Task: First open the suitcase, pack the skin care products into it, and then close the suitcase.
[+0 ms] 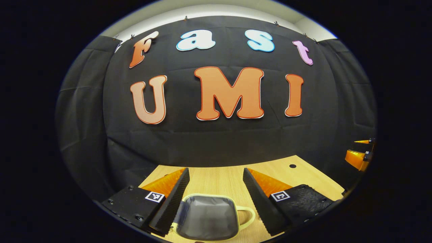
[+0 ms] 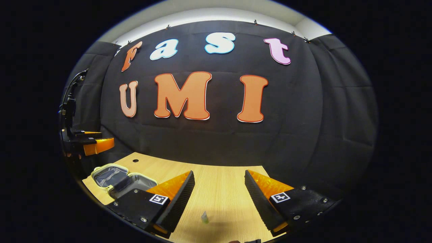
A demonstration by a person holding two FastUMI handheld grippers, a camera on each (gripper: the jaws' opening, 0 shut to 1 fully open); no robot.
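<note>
suitcase (image 2: 123, 180) lies open on the counter (image 2: 219, 189), far left in the right gripper view | left gripper (image 1: 216, 199) hovers over it, fingers spread wide, empty | right gripper (image 2: 219, 199) gaping, empty, above a small tube (image 2: 204, 217) | tube looks light, slick, squashy: pinch mid-body, gently

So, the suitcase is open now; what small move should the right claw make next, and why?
Probably lower the right claw onto the small tube on the table and close on it. The claw is open and holds nothing, the tube stands just below its fingers, and the suitcase lies open at its left, ready for packing.
</note>
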